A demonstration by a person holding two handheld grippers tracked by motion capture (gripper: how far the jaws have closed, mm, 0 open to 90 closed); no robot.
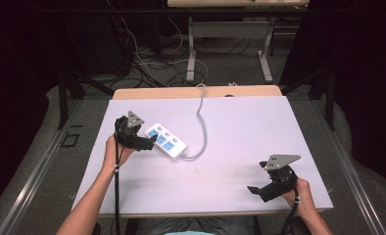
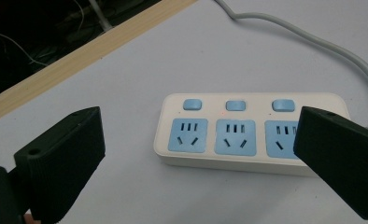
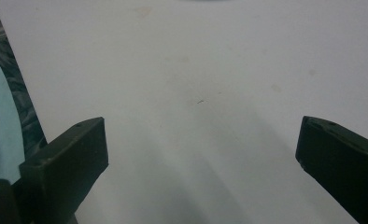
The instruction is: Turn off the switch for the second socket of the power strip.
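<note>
**Near the left edge of the table, a gripper faces a white power strip**

Closest to the person, near the front right corner of the table (image 1: 240, 196), the right gripper (image 1: 257, 190) rests in the right hand (image 1: 299, 196). Its two black jaws are spread wide and hold nothing. Under them, in the right gripper view, lies only the pale, smooth and matte sheet that covers the table, with some faint marks.

Farther in, toward the left edge, the left gripper (image 1: 151, 142) is held by the left hand (image 1: 116, 149). Its jaws are also spread apart, and their inner faces are finely ribbed. They point at the power strip (image 1: 166, 142) and reach just up to its near end; I cannot tell if they touch it.

This power strip (image 2: 252, 133) is a flat box of glossy cream plastic with rounded corners. It has three square blue sockets and a small rounded blue button beside each one. It lies at an angle on the left half of the table.

From its right end a grey round cord (image 1: 201, 117) curves to the far edge, where a bare strip of light wood (image 1: 181, 92) shows beyond the sheet.
</note>
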